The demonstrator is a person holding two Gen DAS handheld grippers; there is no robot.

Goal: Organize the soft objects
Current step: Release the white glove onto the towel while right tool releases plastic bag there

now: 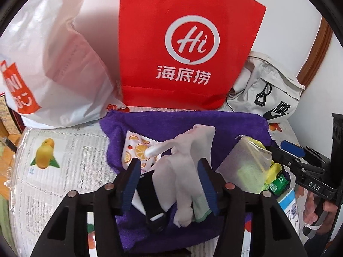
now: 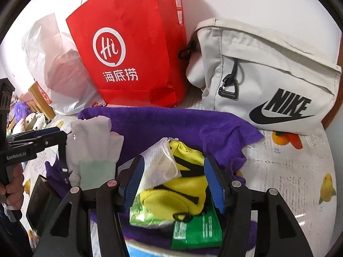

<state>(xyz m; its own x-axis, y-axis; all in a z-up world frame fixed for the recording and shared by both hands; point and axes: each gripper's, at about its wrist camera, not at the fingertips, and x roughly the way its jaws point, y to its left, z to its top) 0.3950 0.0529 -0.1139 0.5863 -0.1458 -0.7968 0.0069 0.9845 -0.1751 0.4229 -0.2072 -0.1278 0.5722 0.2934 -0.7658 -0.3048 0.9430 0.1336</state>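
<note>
Straddling the white glove and yellow pouch, my 2 half-open grippers hold nothing; both could slide off the purple towel.

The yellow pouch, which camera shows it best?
The right wrist view: the yellow pouch lies close and centred between that gripper's open fingers. The left wrist view catches only a yellow sliver behind a frosted packet.

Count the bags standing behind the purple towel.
3: white plastic bag at the left, red paper bag in the middle, beige Nike bag at the right. More may be hidden behind them.
</note>
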